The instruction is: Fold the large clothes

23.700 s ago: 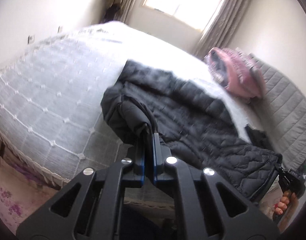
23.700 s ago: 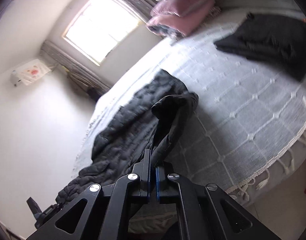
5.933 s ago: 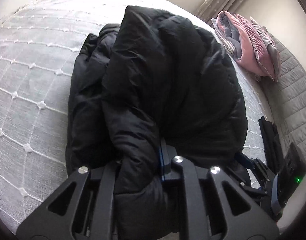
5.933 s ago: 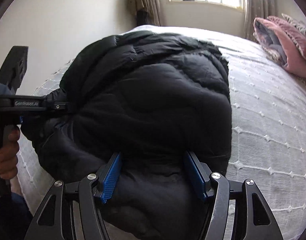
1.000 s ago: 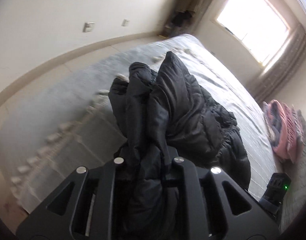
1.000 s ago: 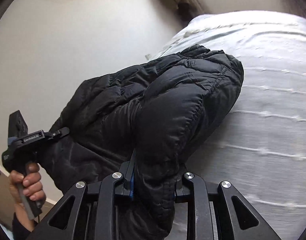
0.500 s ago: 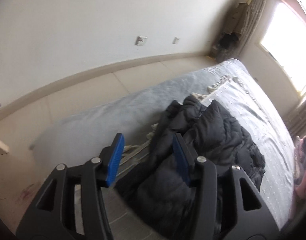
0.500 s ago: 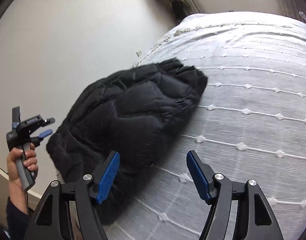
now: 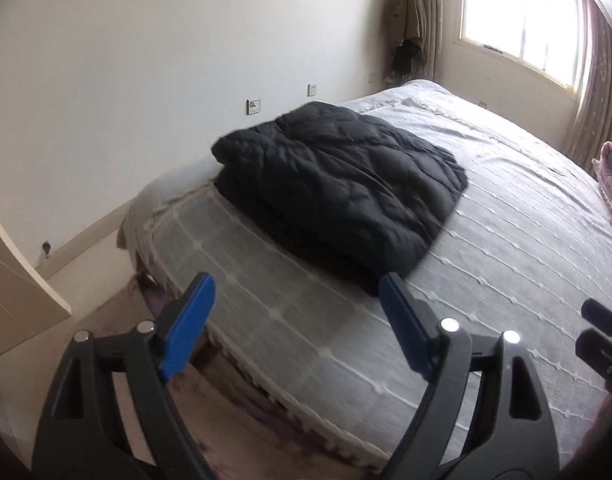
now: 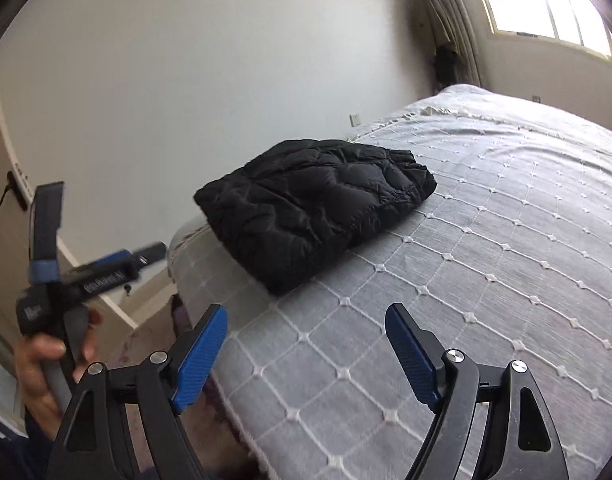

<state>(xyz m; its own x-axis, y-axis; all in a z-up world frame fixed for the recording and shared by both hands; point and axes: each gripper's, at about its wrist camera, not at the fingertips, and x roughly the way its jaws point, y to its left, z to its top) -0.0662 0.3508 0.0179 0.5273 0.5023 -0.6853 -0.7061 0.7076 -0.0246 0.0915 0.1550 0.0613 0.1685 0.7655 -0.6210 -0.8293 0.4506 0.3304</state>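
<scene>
Grey quilted bedspread with a white diamond stitch pattern point(image 9: 525, 248) point(image 10: 505, 280) covers the large bed that fills most of both views, its fringed edge hanging over the near side. Plain white wall point(image 9: 146, 60) runs behind the bed, with a bright window point(image 9: 517, 12) and patterned curtains point(image 9: 601, 92) at the far end.

On the bedspread, near the bed's corner closest to the wall, lies the black quilted puffer jacket point(image 9: 341, 188) point(image 10: 313, 204), folded into a thick, roughly square bundle. It rests flat with nothing touching it.

Both grippers hang above the near edge of the bed, tilted downward toward the bedspread and well short of the jacket. The left gripper point(image 9: 294, 320) has its blue-padded fingers point(image 9: 188, 322) wide apart and opening, with only bedspread seen between them. The right gripper point(image 10: 306, 354) likewise has its blue fingers point(image 10: 200, 364) spread and opening, nothing between them. In the right wrist view the person's left hand point(image 10: 46, 364) wraps around the left gripper's handle at the left edge, blurred. A pink folded blanket point(image 9: 609, 176) shows at the far right edge of the left wrist view.
</scene>
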